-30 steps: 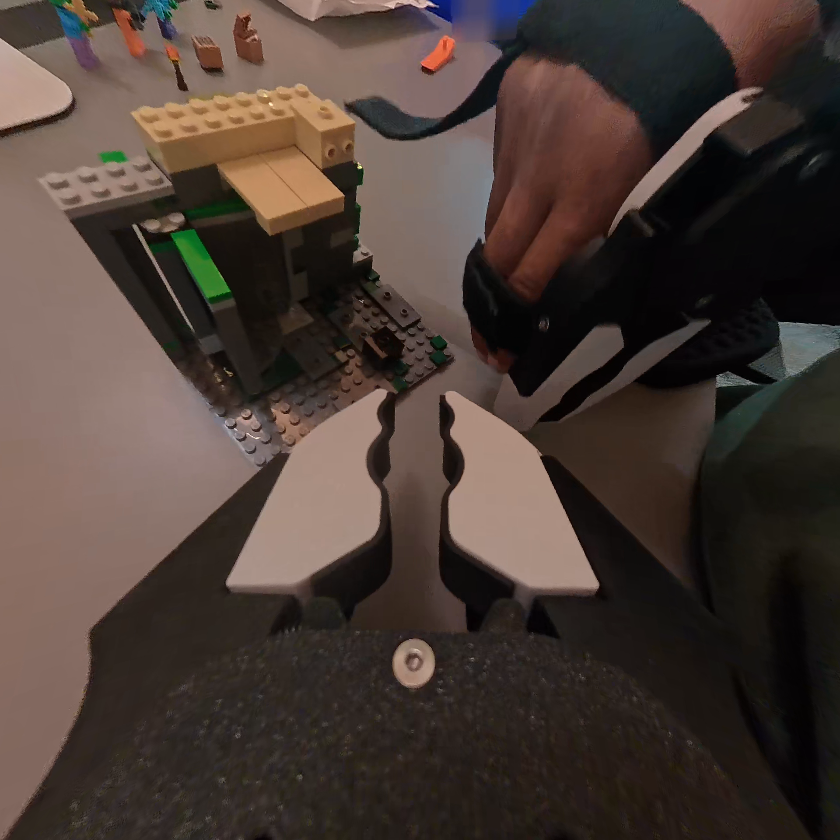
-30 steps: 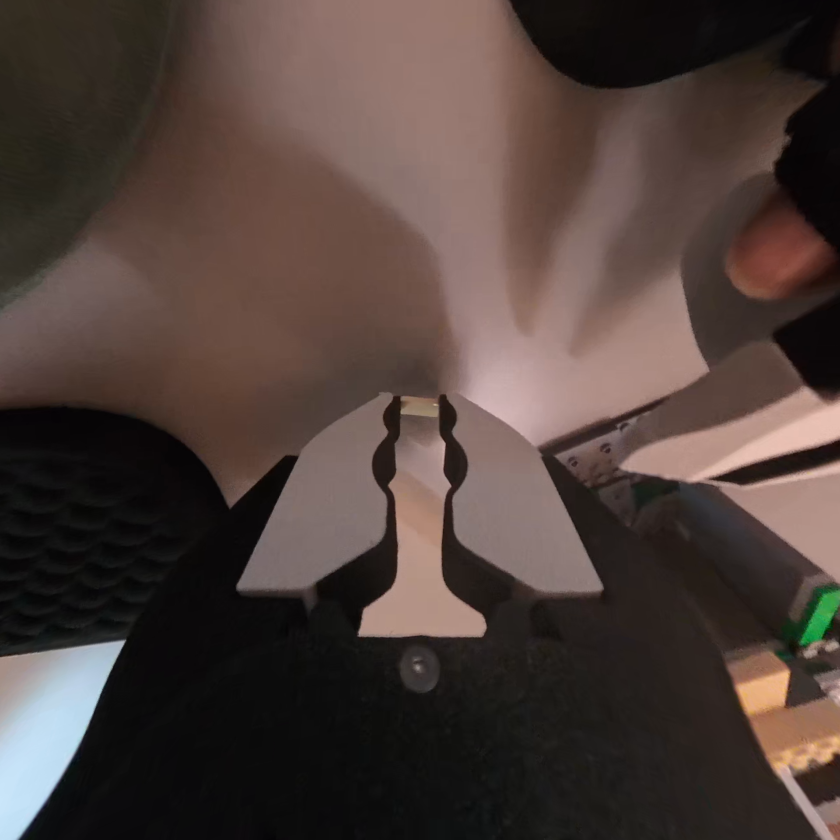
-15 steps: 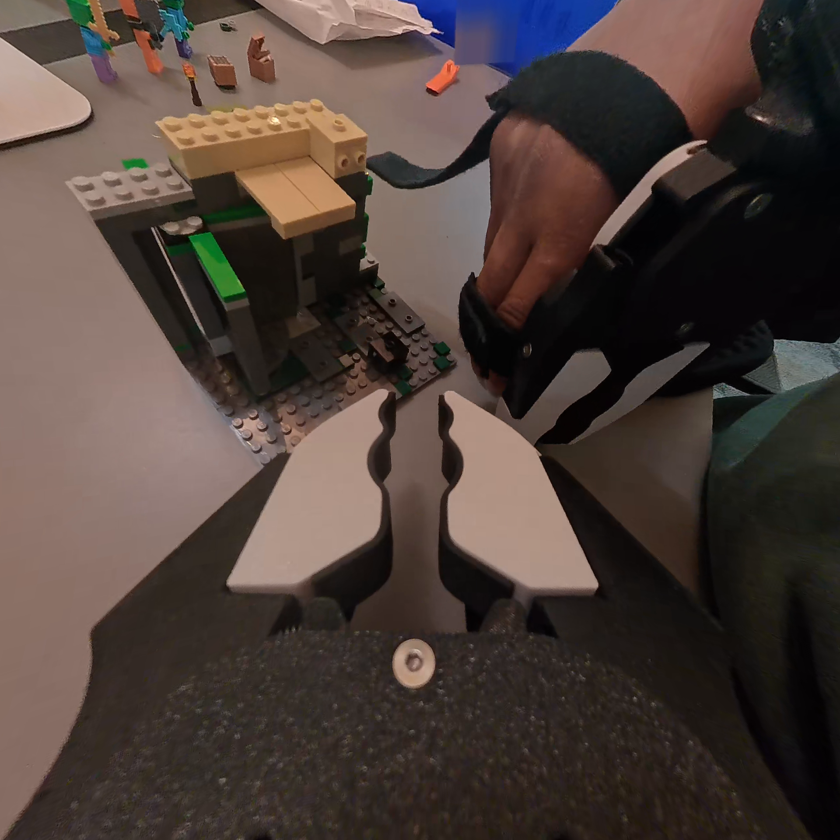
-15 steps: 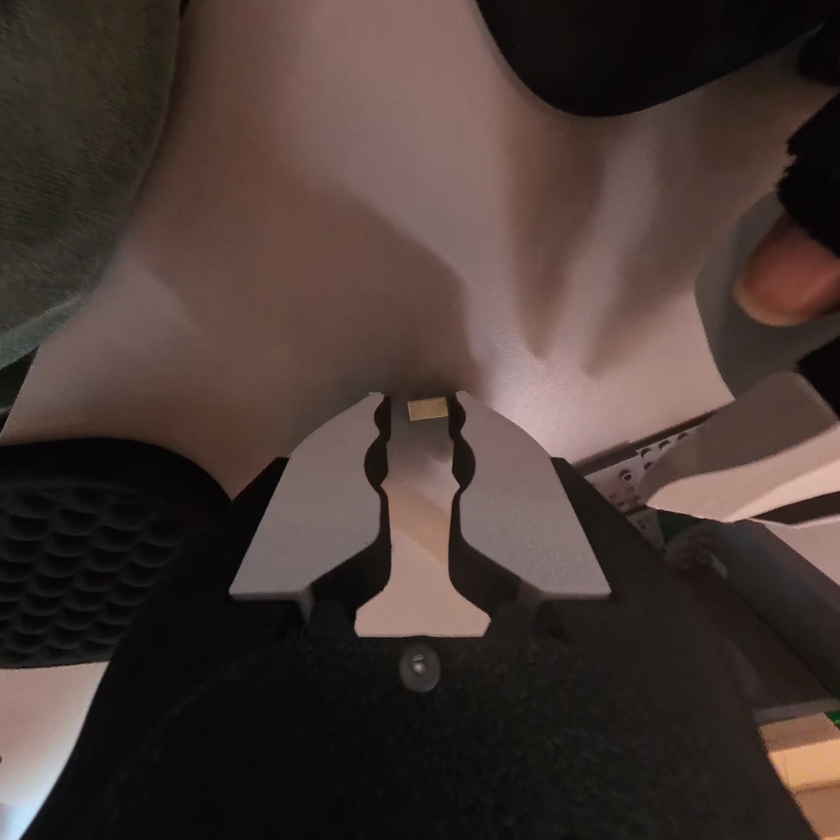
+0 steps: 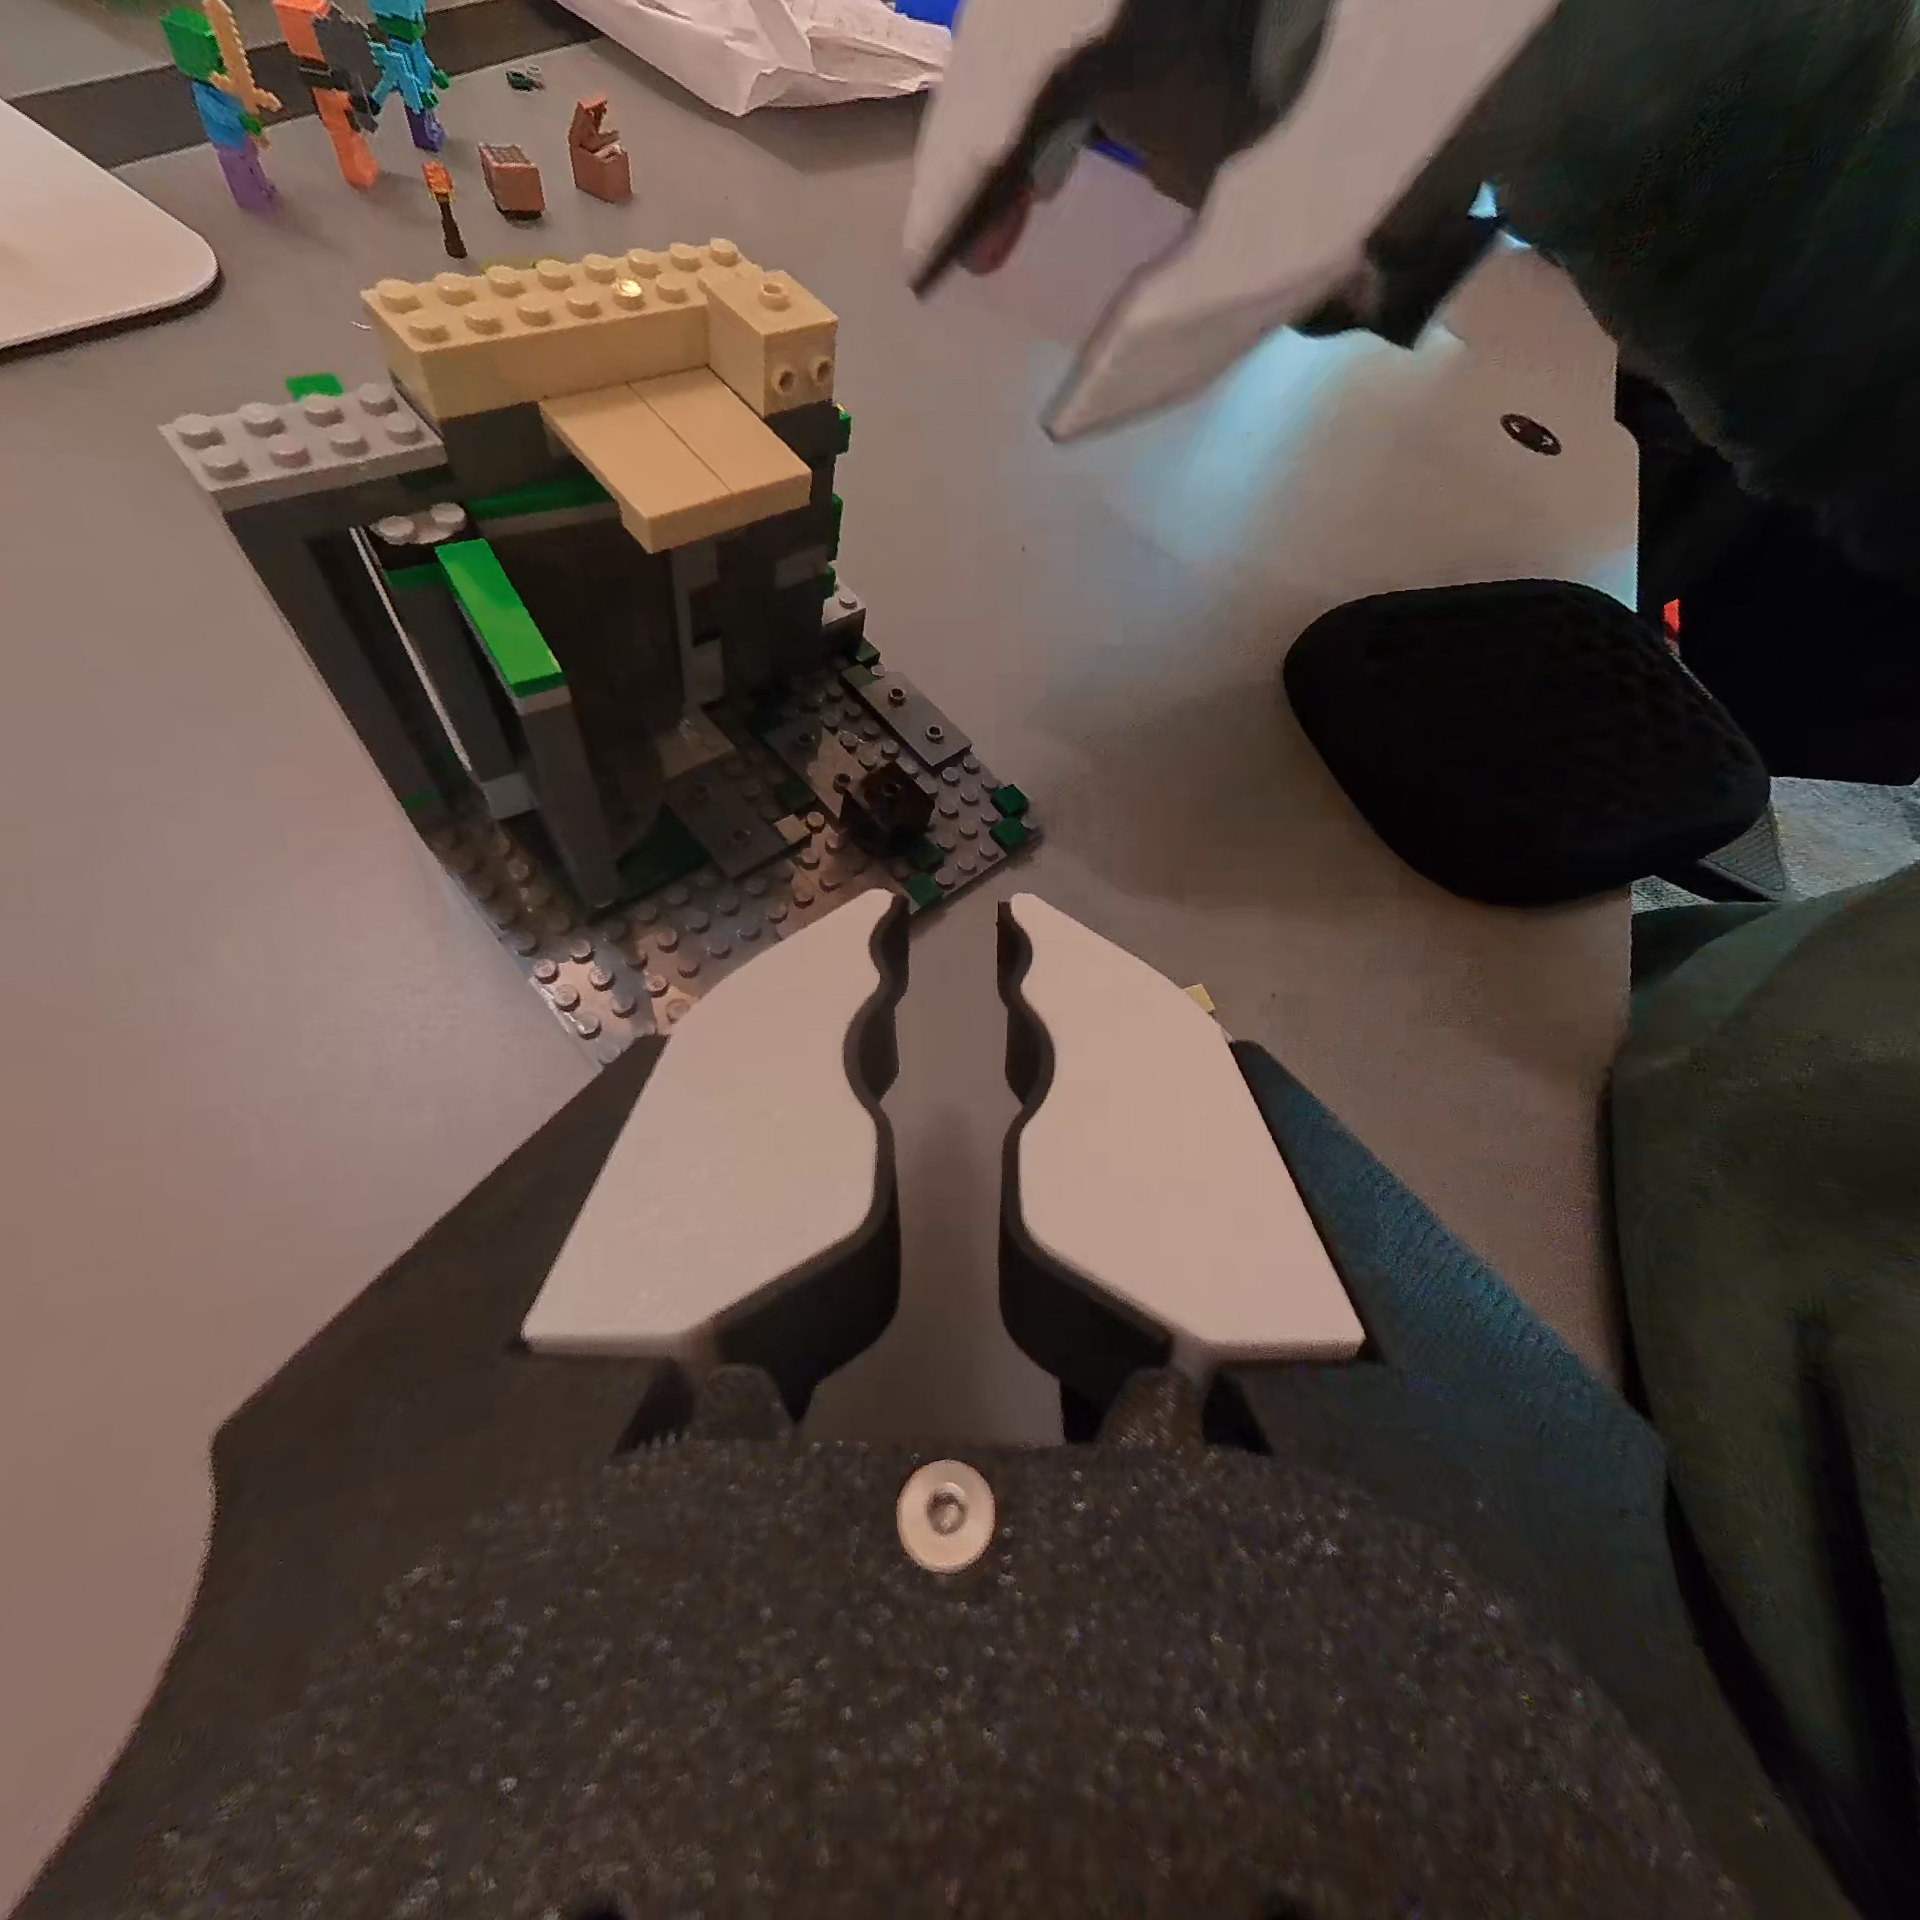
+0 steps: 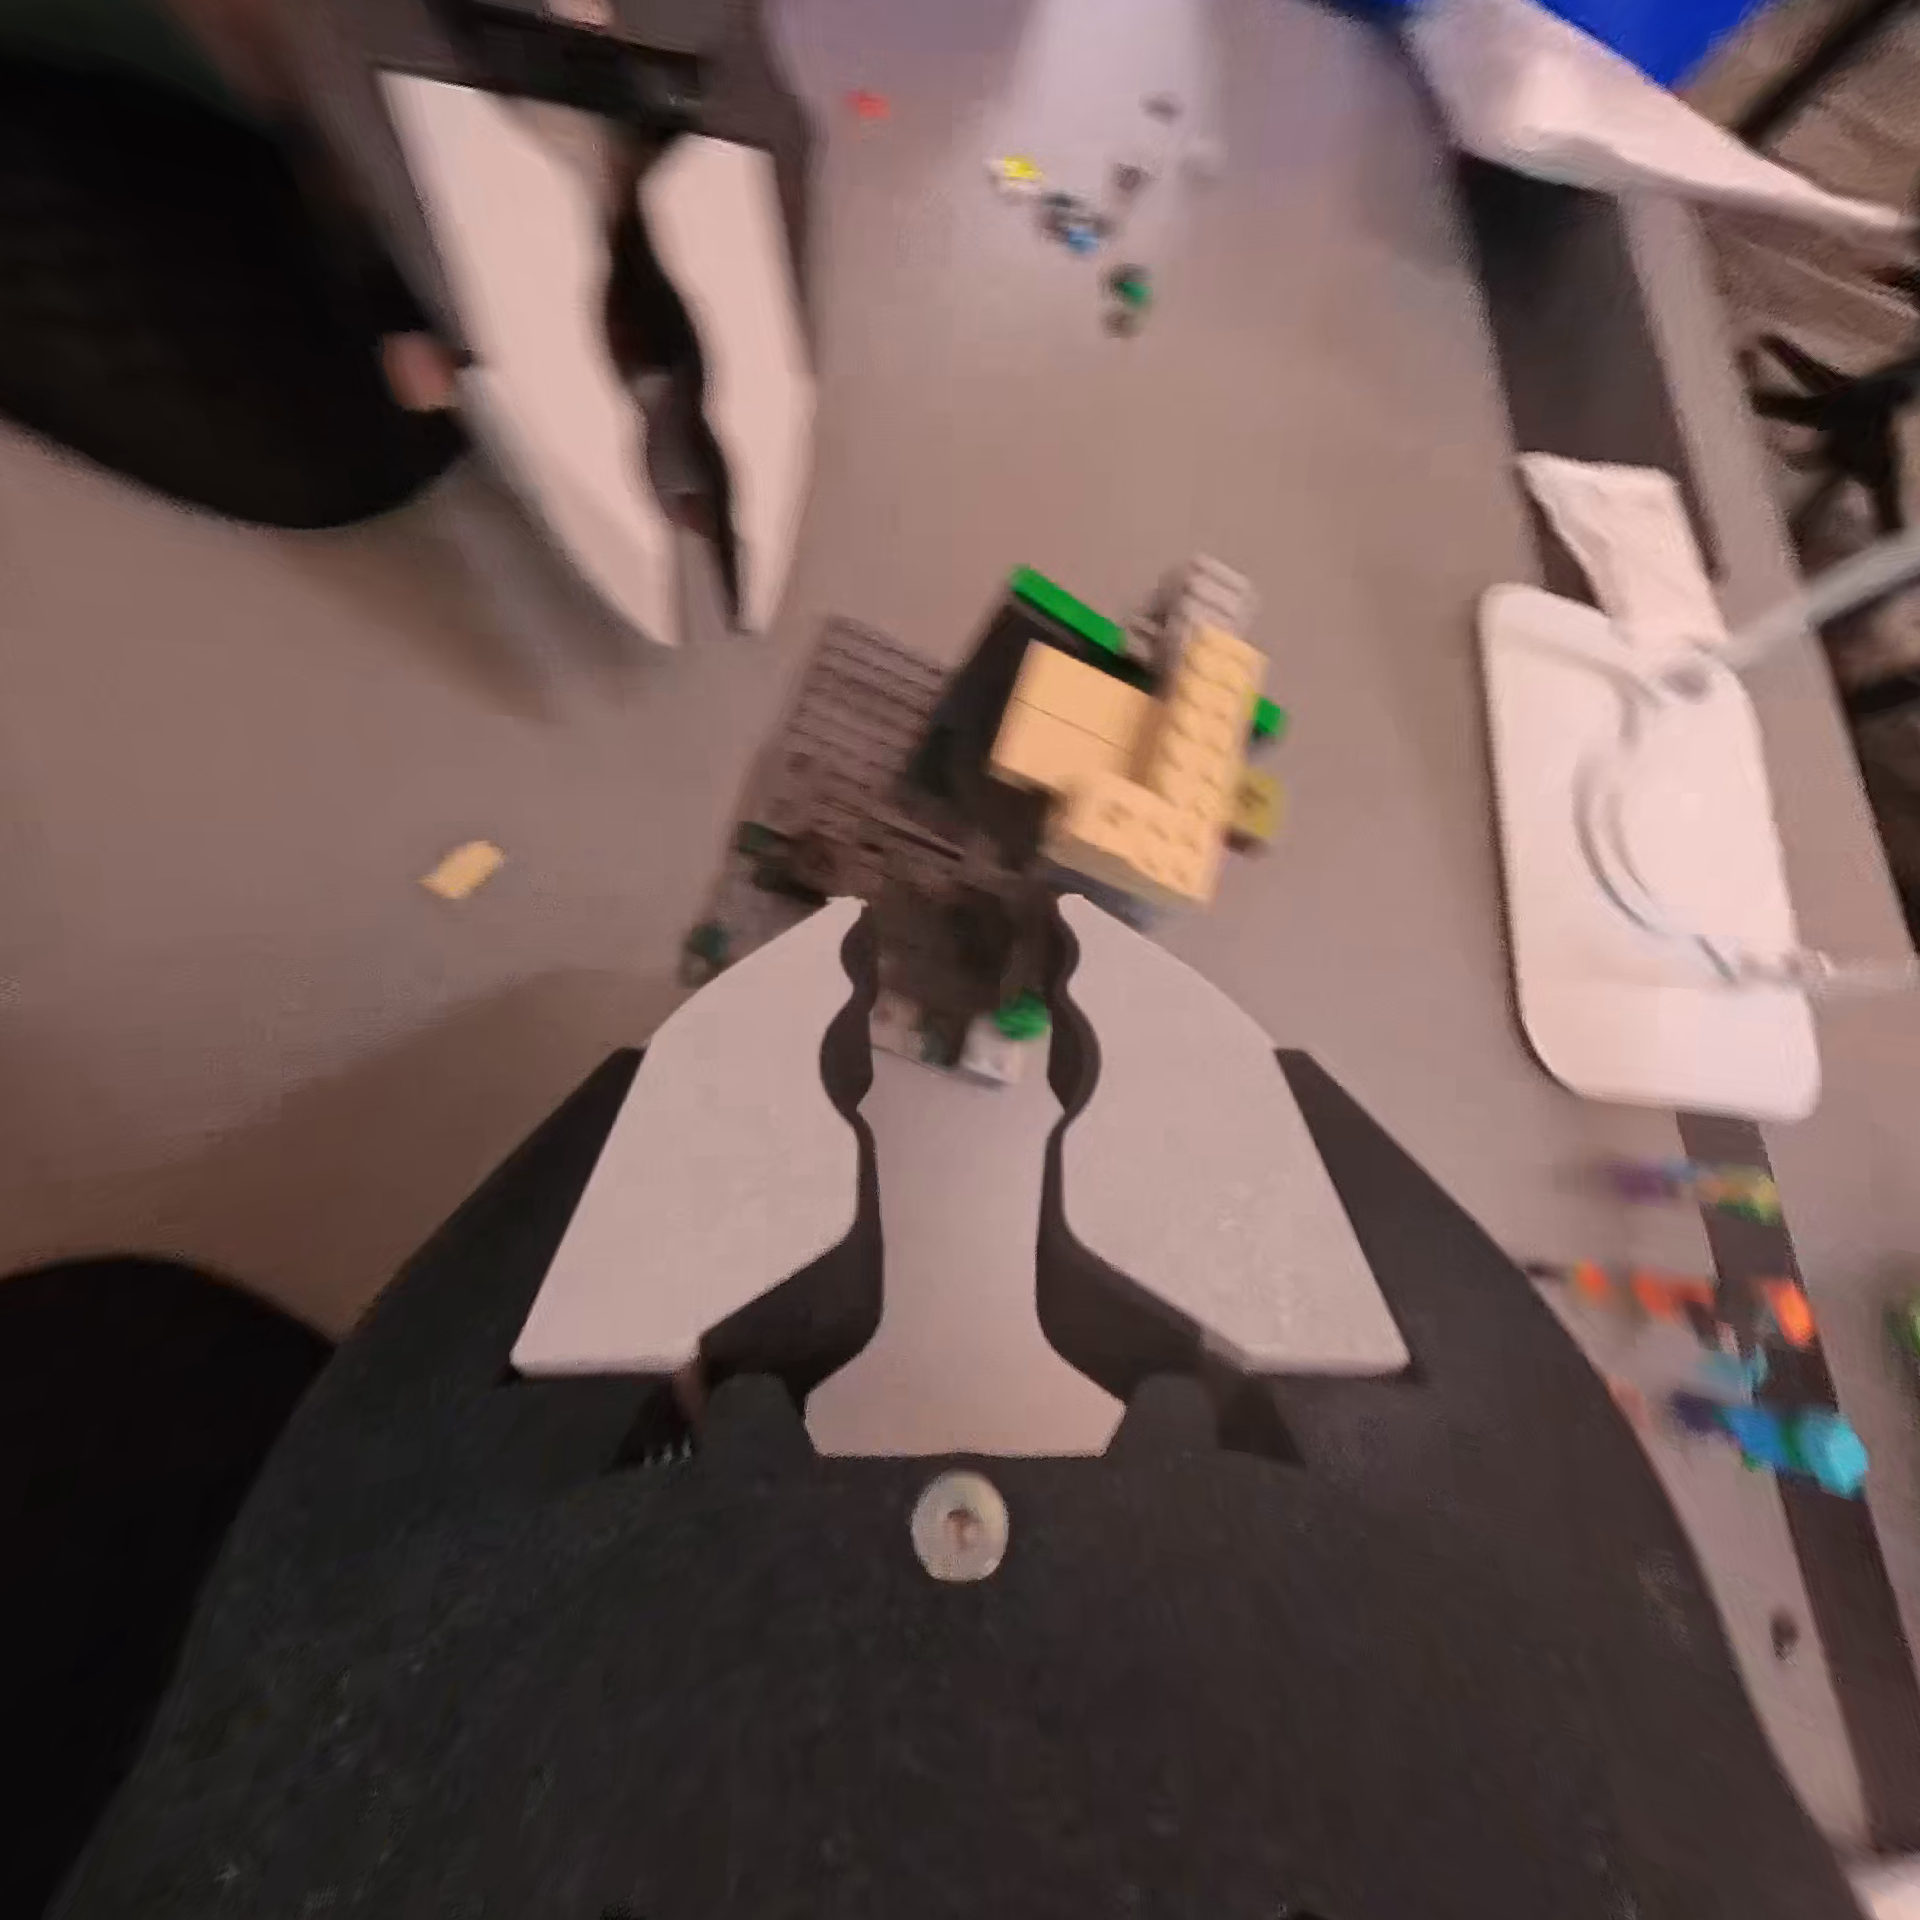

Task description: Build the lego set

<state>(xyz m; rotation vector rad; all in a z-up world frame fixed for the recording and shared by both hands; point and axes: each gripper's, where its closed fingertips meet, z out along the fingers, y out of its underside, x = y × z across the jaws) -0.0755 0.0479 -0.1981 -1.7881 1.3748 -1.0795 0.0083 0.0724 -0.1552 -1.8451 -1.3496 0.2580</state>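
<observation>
The lego build [image 5: 623, 540] has a grey studded baseplate, dark walls, green pieces and a tan roof. It stands on the grey table just beyond my left gripper [image 5: 951, 912], which is slightly open and empty, low over the table. A small tan tile [image 5: 1200, 1000] lies beside its right finger. My right gripper [image 6: 961, 914] is open and empty, high above the build [image 6: 1039, 769]. This view is blurred by motion. The tan tile [image 6: 462, 868] lies on the table left of the build. The right gripper [image 5: 987, 358] also shows blurred at the upper right of the left wrist view.
Minifigures [image 5: 312, 104] and small brown pieces [image 5: 551, 166] stand behind the build. A white tray [image 6: 1652, 831] lies beside it. A white bag [image 5: 769, 47] lies at the back. A black pad [image 5: 1517, 738] sits at the table's right. A dark green sleeve [image 5: 1766, 1247] shows at the right edge.
My right gripper let go of the small tan tile, opened wider, and swung up from the table to above the build. The left gripper barely moved.
</observation>
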